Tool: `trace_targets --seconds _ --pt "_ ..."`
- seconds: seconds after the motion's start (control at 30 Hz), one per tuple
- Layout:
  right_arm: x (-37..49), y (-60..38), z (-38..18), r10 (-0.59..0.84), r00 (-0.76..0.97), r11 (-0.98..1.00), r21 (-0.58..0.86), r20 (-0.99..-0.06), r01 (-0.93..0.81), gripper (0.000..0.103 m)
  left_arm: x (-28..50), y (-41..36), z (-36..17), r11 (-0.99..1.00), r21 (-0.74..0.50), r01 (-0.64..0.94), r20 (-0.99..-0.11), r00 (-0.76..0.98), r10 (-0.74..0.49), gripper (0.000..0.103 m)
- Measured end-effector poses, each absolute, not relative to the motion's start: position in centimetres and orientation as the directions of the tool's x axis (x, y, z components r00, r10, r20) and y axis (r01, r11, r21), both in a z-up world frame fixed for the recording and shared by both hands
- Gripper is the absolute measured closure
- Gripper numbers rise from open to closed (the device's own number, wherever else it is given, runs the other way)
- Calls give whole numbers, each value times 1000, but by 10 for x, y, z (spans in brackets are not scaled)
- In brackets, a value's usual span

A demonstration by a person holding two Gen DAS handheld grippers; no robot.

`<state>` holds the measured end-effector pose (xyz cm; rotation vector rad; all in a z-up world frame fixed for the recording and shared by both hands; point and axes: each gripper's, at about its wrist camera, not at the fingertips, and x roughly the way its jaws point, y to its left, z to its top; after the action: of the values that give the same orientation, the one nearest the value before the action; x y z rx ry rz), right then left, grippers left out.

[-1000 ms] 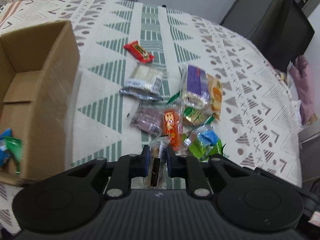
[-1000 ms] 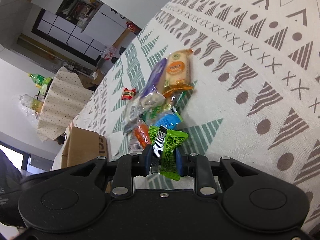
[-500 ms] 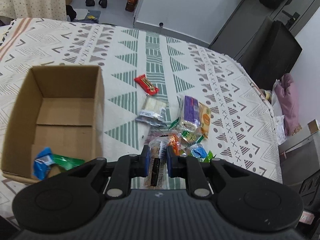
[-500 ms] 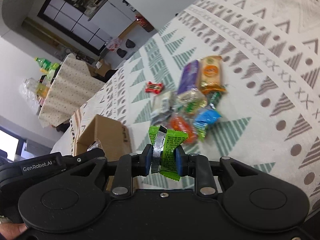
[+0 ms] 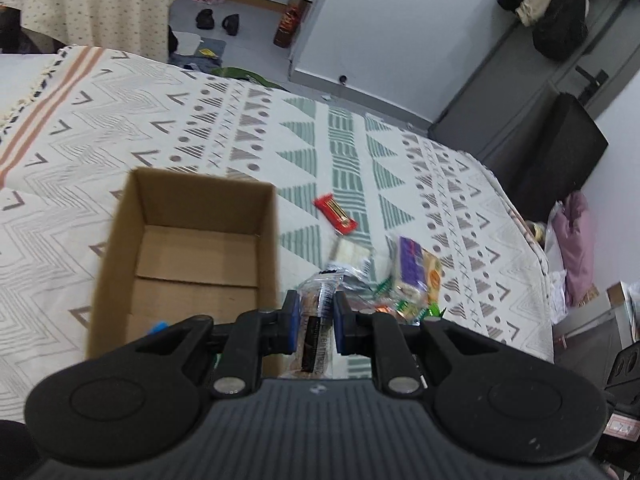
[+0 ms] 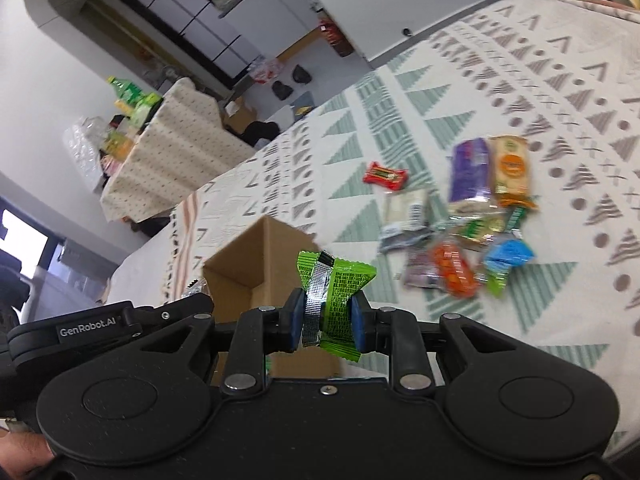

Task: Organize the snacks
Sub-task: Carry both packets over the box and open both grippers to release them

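Both tongs have risen and swung toward the box (image 5: 188, 248) since a second ago, the left tongs (image 5: 315, 322) clenched on a clear-wrapped bar (image 5: 318, 320) just off the box's right wall, the right tongs (image 6: 325, 318) clenched on a green packet (image 6: 340, 296) near its corner. To my eye either wrapper could drop outside if released too early, since both hang at the rim rather than over the opening, and the two tongs could bump each other there. They point forward and down over the bed (image 5: 200, 128), with the other snacks (image 6: 460, 232) still piled beside the box.
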<state>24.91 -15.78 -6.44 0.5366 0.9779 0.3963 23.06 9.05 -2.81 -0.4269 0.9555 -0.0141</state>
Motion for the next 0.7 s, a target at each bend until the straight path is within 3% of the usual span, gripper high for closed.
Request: trace_targets --seconds 0.7 --pt "263 -61 -49 612 434 782 587 -661 -207 79 222 181 -22 867 -411 -281 -776 606 -172 86"
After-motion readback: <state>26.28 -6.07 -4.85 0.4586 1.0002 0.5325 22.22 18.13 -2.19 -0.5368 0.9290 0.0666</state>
